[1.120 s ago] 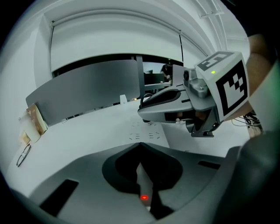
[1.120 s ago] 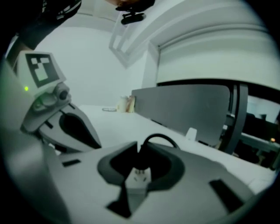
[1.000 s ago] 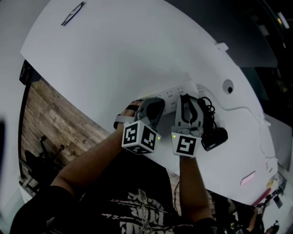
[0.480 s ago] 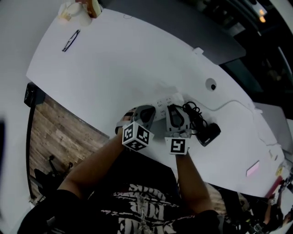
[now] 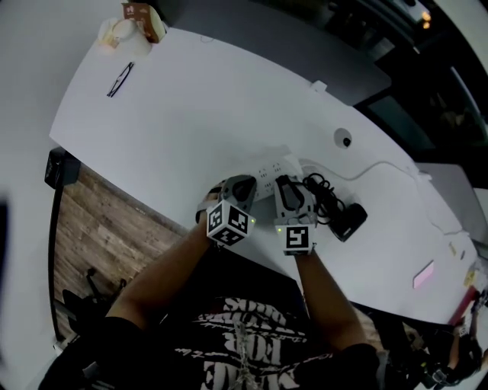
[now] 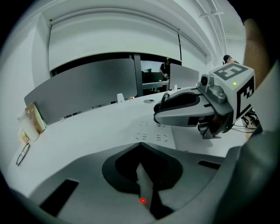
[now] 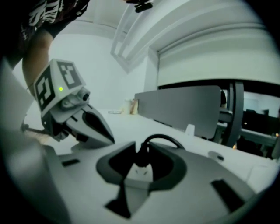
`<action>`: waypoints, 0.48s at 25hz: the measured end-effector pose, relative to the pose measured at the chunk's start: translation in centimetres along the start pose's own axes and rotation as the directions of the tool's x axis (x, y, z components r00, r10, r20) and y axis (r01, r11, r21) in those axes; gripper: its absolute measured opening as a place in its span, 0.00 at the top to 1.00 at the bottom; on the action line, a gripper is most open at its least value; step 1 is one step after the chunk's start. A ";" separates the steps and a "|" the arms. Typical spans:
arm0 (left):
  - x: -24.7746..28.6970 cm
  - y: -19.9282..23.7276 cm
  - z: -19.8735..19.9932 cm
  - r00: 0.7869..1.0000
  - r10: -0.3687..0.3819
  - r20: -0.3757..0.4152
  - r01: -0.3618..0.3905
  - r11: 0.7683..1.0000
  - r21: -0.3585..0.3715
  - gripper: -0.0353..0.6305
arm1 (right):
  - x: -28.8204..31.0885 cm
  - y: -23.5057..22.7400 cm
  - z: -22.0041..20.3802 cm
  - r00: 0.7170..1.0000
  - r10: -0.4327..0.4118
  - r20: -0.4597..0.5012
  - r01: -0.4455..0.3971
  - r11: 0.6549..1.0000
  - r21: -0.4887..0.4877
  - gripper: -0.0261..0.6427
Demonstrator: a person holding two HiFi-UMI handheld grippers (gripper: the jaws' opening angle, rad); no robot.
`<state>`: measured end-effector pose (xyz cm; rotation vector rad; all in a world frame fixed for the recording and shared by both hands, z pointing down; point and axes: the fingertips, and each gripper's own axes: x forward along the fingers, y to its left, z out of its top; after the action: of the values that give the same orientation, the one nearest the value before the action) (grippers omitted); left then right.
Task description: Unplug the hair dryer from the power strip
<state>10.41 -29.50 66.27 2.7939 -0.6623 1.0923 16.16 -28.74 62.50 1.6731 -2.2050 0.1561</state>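
Note:
A white power strip lies near the table's front edge, and its sockets show ahead in the left gripper view. My left gripper is shut, with its tips down at the strip's near end. My right gripper stands beside it at the strip's right part. Its jaws have just been opening, and the black plug sits between them with its cable arching up. The pads look slack on it. The black hair dryer lies to the right, with the coiled cord beside it.
Glasses and a small brown box lie at the table's far left end. A round cable hole and a thin white cable lie right of the strip. A grey divider screen stands behind. The table's front edge is just under my wrists.
The head view has shifted, so more of the table's far end shows. My right gripper has drawn slightly back from the strip. The left gripper has stayed put.

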 end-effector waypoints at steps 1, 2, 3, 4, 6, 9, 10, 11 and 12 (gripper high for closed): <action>0.0 -0.1 0.0 1.000 0.003 0.003 -0.003 1.000 0.001 0.91 | 0.1 0.0 0.0 1.000 0.003 -0.009 -0.003 1.000 -0.007 0.80; 0.0 -0.1 0.0 1.000 0.006 0.005 -0.006 1.000 0.004 0.91 | 0.1 0.1 0.0 1.000 0.006 -0.023 -0.007 1.000 -0.021 0.80; 0.0 -0.1 0.0 1.000 0.009 0.008 -0.009 1.000 0.008 0.91 | 0.2 0.1 -0.1 0.999 0.009 -0.042 -0.010 0.999 -0.038 0.79; 0.0 -0.1 0.0 1.000 0.010 0.009 -0.010 1.000 0.011 0.91 | 0.3 0.1 -0.4 0.997 0.013 -0.070 -0.017 0.999 -0.051 0.79; 0.0 -0.2 0.0 1.000 0.007 0.012 -0.007 1.000 0.014 0.91 | 0.6 0.4 -1.6 0.987 0.039 -0.154 -0.048 0.997 -0.055 0.75; 0.1 -0.3 -0.1 1.000 0.002 0.011 -0.002 1.000 0.021 0.91 | 0.1 0.9 -2.6 0.974 0.083 -0.211 -0.094 0.995 -0.039 0.72; 0.1 -0.3 -0.1 1.000 0.000 0.010 -0.001 1.000 0.022 0.91 | -0.1 1.2 -2.9 0.972 0.099 -0.213 -0.108 0.994 -0.033 0.71; 0.2 -0.3 -0.1 1.000 -0.001 0.012 0.000 1.000 0.023 0.91 | -0.4 1.6 -3.2 0.969 0.116 -0.219 -0.122 0.992 -0.015 0.71; 0.2 -0.3 -0.1 1.000 -0.001 0.014 0.001 1.000 0.025 0.91 | -0.8 2.1 -3.6 0.964 0.133 -0.228 -0.135 0.991 0.010 0.71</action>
<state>10.56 -29.25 66.52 2.8246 -0.6536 1.0894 15.19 -26.31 65.78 1.4235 -2.1400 0.3587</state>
